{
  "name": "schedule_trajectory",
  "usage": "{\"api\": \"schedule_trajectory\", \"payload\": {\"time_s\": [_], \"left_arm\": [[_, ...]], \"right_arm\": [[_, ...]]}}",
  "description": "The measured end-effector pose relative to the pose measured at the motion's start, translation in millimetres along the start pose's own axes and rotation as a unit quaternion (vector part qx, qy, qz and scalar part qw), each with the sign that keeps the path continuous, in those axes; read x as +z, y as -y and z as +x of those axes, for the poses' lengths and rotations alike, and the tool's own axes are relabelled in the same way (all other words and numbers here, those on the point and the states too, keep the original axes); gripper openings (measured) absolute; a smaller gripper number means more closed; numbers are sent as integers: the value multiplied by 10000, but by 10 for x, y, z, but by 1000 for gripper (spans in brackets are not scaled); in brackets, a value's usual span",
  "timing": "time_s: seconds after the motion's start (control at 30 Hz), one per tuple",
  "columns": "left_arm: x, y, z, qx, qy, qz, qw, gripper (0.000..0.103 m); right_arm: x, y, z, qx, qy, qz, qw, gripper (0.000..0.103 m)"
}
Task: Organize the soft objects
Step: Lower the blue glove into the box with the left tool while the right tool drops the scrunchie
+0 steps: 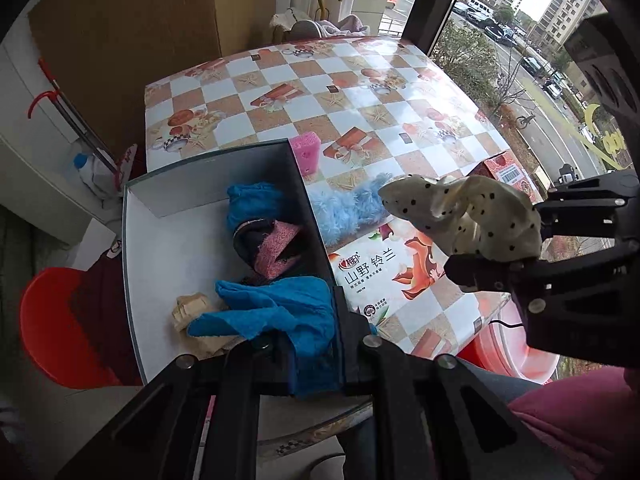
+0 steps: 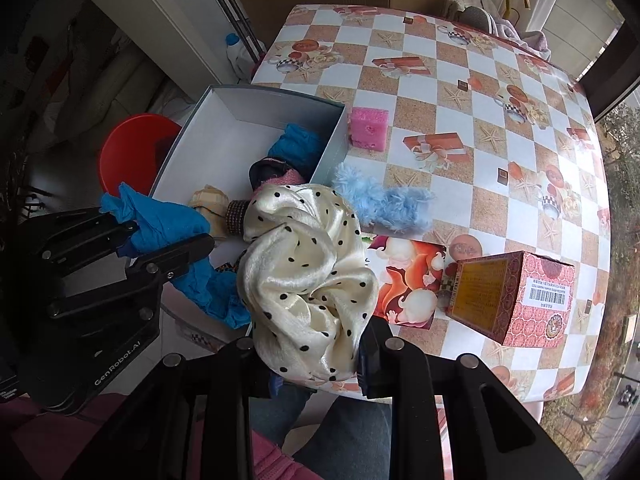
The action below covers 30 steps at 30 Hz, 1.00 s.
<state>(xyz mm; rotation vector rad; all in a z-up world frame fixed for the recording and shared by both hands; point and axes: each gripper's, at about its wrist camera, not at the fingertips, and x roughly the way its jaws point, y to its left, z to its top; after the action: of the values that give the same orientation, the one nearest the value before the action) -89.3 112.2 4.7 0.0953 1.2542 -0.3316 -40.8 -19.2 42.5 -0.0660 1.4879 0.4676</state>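
My left gripper (image 1: 312,344) is shut on a blue cloth (image 1: 288,312) over the near end of the grey box (image 1: 192,184); it also shows in the right wrist view (image 2: 160,236), holding the blue cloth (image 2: 168,220). My right gripper (image 2: 312,344) is shut on a cream polka-dot cloth (image 2: 308,272), held above the table beside the box; the cloth also shows in the left wrist view (image 1: 460,216). In the box lie another blue cloth (image 1: 256,204), a dark pink-trimmed item (image 1: 272,248) and a beige cloth (image 1: 192,308). A fluffy light-blue piece (image 2: 384,200) and a pink sponge (image 2: 368,126) lie on the table.
The checked table (image 2: 460,92) also holds a tissue pack (image 2: 408,280) and a red patterned carton (image 2: 512,296). A red stool (image 2: 128,152) stands left of the box. A window runs along the table's far right side.
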Motion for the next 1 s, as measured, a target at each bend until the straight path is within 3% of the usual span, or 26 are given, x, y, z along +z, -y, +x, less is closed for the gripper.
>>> {"api": "schedule_trajectory", "payload": {"time_s": [1.0], "left_arm": [[-334,-499,14,330,-162,-1133,9929,15]], "right_arm": [[289,-542,294,234,-368,-975,9943,27]]}}
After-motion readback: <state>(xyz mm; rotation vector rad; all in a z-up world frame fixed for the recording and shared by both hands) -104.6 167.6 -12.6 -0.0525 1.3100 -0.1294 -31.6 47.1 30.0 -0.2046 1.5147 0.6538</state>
